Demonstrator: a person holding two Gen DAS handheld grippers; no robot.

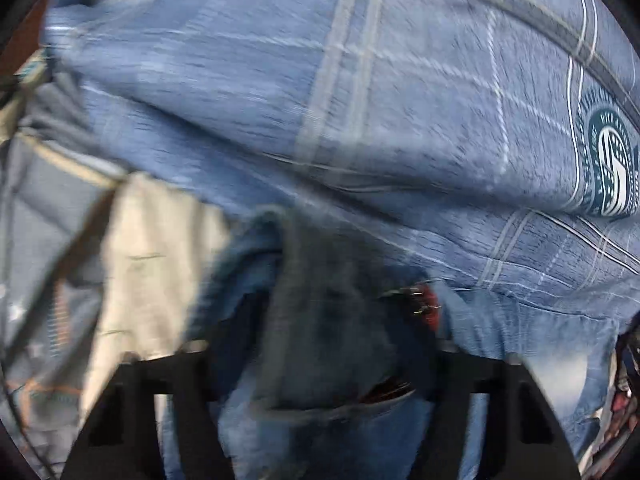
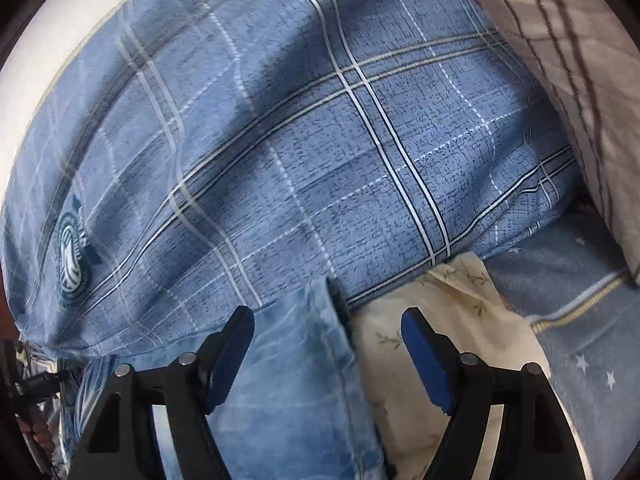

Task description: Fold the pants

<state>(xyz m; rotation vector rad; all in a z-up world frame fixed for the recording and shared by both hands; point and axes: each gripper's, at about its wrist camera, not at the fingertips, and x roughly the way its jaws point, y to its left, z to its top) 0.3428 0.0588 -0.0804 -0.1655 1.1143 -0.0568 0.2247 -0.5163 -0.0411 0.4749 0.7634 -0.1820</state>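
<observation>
Jeans (image 2: 296,380) lie on a bed, their pale washed-denim leg running between the spread jaws of the right hand-held gripper (image 2: 328,356) and stopping just against the big blue plaid pillow (image 2: 320,140) behind. In the left wrist view the left hand-held gripper (image 1: 320,344) has a bunched wad of the same denim (image 1: 320,320) packed between its arms; the fingertips are buried under the cloth and the frame is blurred, so I cannot tell whether its jaws are clamped on it or merely pushed into it.

The denim is faded light blue with whitish streaks, darker at the thick seam along the leg's edge. A small reddish patch with metal bits (image 1: 426,304) shows in the bunch at the left gripper; it may be a label or fastening, too smeared to name.

The risks, as I judge them: the right gripper stands wide open over a single leg edge, so closing there could catch only one layer and drag the fold crooked. Beside that edge lies a cream floral cloth (image 2: 432,320), touching the denim, and a careless pinch could take it up as well. On the left, a thick wad is a poor hold; it may slip out under pull, or lift as a lump and leave the fold uneven. The soft bedding (image 2: 580,320) gives no firm surface to crease against.
</observation>
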